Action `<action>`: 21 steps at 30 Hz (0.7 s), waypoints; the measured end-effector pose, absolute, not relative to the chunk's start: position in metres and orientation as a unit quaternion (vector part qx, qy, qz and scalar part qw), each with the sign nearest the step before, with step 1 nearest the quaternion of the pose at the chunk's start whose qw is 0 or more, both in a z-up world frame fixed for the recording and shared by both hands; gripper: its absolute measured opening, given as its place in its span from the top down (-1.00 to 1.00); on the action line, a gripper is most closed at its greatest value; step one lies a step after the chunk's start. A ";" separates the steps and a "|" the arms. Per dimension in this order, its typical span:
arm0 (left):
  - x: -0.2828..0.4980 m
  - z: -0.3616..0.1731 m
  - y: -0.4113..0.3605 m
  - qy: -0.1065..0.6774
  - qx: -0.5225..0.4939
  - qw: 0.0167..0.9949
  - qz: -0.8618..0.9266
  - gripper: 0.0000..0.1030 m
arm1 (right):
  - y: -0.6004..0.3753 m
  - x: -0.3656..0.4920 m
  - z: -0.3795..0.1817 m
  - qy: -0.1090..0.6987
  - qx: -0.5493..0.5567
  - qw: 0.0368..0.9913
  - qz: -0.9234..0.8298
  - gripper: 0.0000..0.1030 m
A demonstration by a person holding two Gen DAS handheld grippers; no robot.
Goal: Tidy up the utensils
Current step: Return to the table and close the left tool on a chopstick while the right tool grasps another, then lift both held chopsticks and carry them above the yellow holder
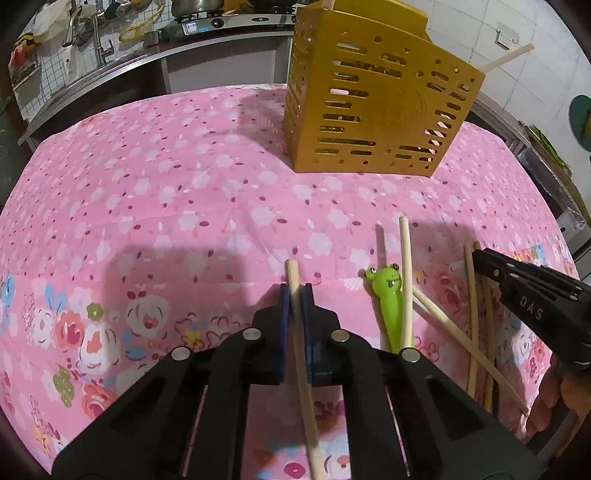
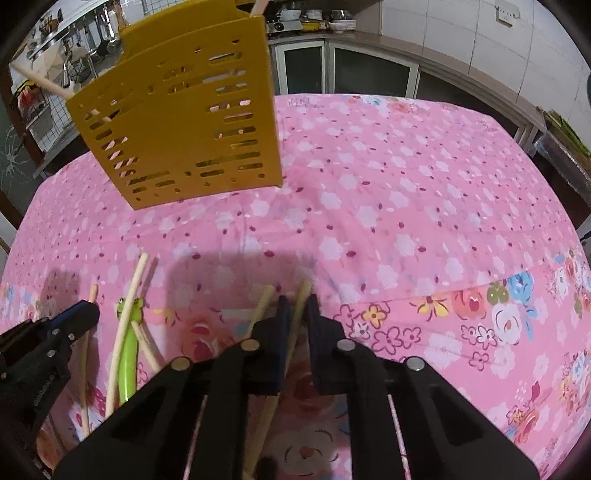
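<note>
A yellow slotted utensil holder (image 1: 373,107) stands on the pink floral cloth, with a chopstick (image 1: 508,59) poking out of its top; it also shows in the right wrist view (image 2: 181,122). My left gripper (image 1: 294,291) is shut on a wooden chopstick (image 1: 301,354). My right gripper (image 2: 297,306) has a wooden chopstick (image 2: 295,325) between its fingers, with a small gap on one side. Several loose chopsticks (image 1: 476,321) and a green frog-headed utensil (image 1: 388,299) lie between the two grippers.
The table is covered by the pink floral cloth (image 1: 166,177). A kitchen counter with a stove and pots (image 1: 199,22) runs behind it. Cabinets with glass doors (image 2: 354,70) stand at the far side. The other gripper shows at each view's edge (image 1: 535,302).
</note>
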State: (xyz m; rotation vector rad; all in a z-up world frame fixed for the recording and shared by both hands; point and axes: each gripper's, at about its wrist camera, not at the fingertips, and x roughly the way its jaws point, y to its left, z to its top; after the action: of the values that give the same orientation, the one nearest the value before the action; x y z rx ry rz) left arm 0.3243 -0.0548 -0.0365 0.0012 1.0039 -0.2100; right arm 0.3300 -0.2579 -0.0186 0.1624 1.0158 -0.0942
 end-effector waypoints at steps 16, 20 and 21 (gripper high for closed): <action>0.307 0.009 -0.031 0.396 -0.046 0.911 -0.108 0.91 | -0.289 0.297 0.020 0.383 0.160 0.910 -0.004 0.87; 0.295 0.035 -0.025 0.351 -0.053 0.929 -0.108 0.91 | -0.294 0.289 0.044 0.335 0.165 0.928 0.005 0.88; 0.292 0.040 -0.024 0.341 -0.053 0.933 -0.107 0.91 | -0.294 0.288 0.048 0.327 0.164 0.931 0.006 0.88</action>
State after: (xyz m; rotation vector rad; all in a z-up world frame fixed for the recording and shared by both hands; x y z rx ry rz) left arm 0.2925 -0.0240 0.0397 -0.1076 0.6973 -0.2190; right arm 0.2876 -0.2945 0.0481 0.3357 0.6699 0.0113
